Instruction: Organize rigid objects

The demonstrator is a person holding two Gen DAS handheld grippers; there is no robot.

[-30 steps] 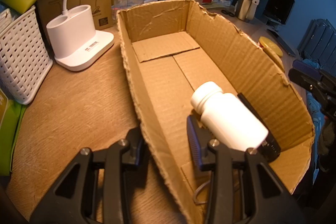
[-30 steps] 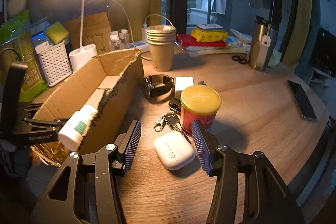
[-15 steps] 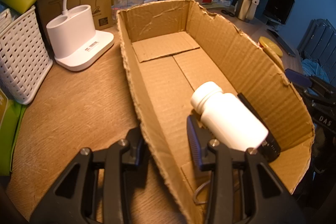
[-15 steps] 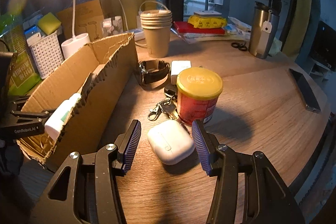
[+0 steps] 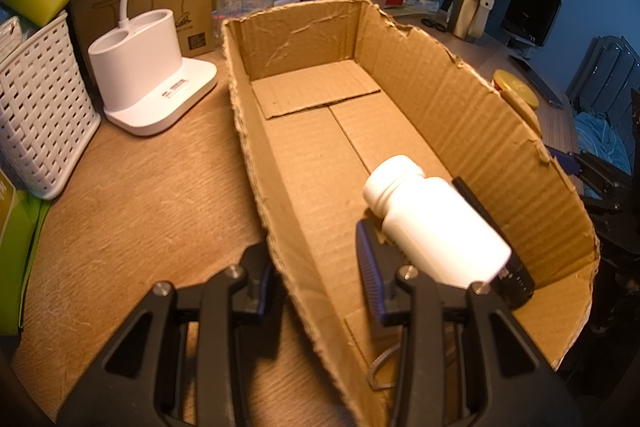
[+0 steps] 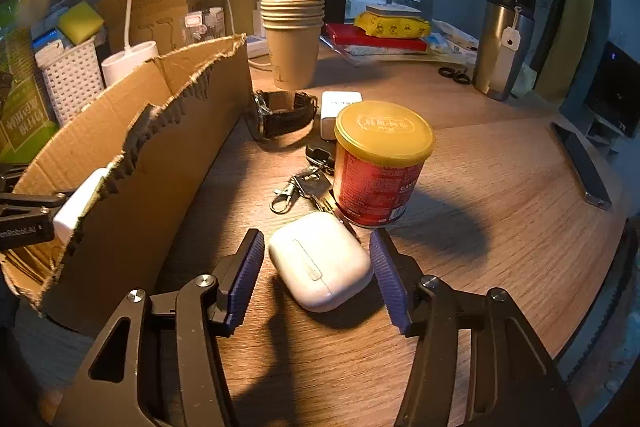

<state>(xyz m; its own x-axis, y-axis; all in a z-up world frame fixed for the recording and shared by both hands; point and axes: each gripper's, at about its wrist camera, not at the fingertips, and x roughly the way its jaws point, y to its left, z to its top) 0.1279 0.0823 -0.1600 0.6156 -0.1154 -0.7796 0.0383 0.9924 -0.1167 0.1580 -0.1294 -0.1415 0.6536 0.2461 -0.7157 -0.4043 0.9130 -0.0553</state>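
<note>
Left gripper [image 5: 312, 255]: I have its jaws astride the near long wall of the box [image 5: 460, 131], one finger outside and one inside. They are drawn nearly together on that wall and I read this as a steadying clamp. A white bottle [image 5: 432, 227] lies inside the box just right of the inner finger, propped on a black item [image 5: 516, 279]. Neither pad touches it, so I count it as stowed.

Right gripper [image 6: 316, 247]: angled down at the table, jaws apart and opening. The earbud case [image 6: 320, 261] lies flat between the pads, clear of both, with a slightly wider gap on the left side. The box's outer wall stands well to the left of the jaws. Keys [image 6: 304, 187] lie just ahead of the tips, and a red tin [image 6: 380, 163] stands ahead and to the right, close to the case's far corner. A watch [image 6: 284, 113] sits further ahead.

Assessment: the step in hand is picking up the case, and the approach looks nearly finished. Next I need to settle the pads level with the case's sides and close on its short width. Then I lift clear of the keys and tin and carry it left over the torn wall. The case is smooth and rounded, so I judge a shallow or off-centre grip likely to slip.
</note>
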